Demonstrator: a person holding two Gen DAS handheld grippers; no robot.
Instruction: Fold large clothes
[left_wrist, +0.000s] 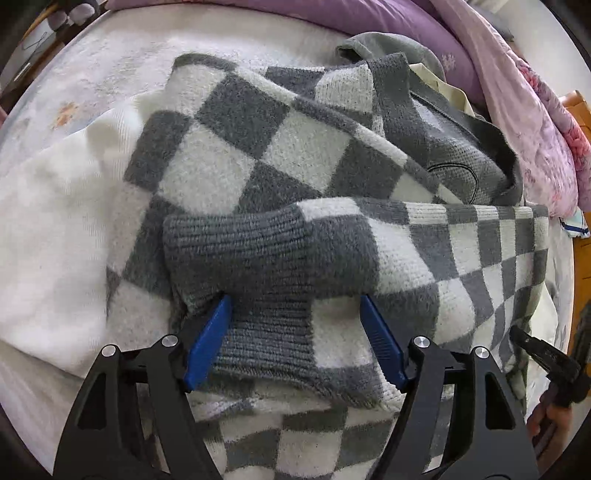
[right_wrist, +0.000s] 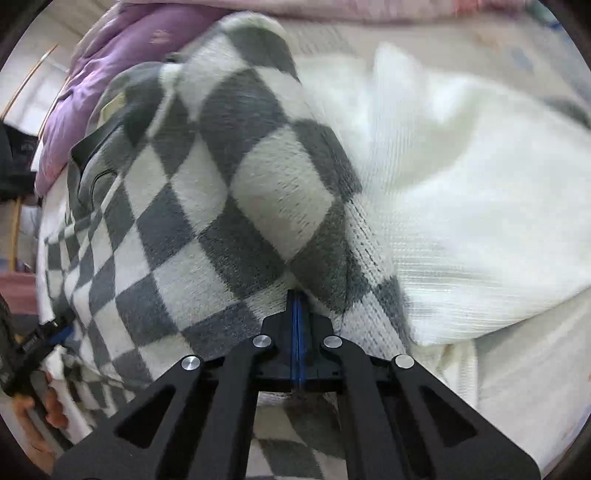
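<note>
Checkered sweater (left_wrist: 280, 155), grey and white knit, large, lying rumpled on a bed (left_wrist: 92, 74) over a white knit garment (left_wrist: 55, 221); a purple quilt (left_wrist: 332, 14) lies bunched beyond it, and a grey garment (left_wrist: 391, 48) pokes out from under its far edge. One sleeve is laid across the body of the sweater, its ribbed grey cuff (left_wrist: 236, 251) nearest the left gripper (left_wrist: 295, 306). Left gripper: fingers (left_wrist: 210, 339) spread wide, one on either side of the cuff and hem area, tips at the fabric without pinching it. Right gripper (right_wrist: 295, 295): fingers clenched flat together at a fold of the sweater; whether any knit is caught between them cannot be told, since the fabric bulges over the tips and the view is blurred. Condition of fold: judged unfinished, edges uneven, body still bunched. Risks: a clenched pair holding only a thin pinch, or nothing, may slip off the fuzzy knit when drawn; the left fingers, closing across the thick cuff, may gather the white garment beneath as well and drag both; the loose sleeve may slide off the body and undo the fold.
</note>
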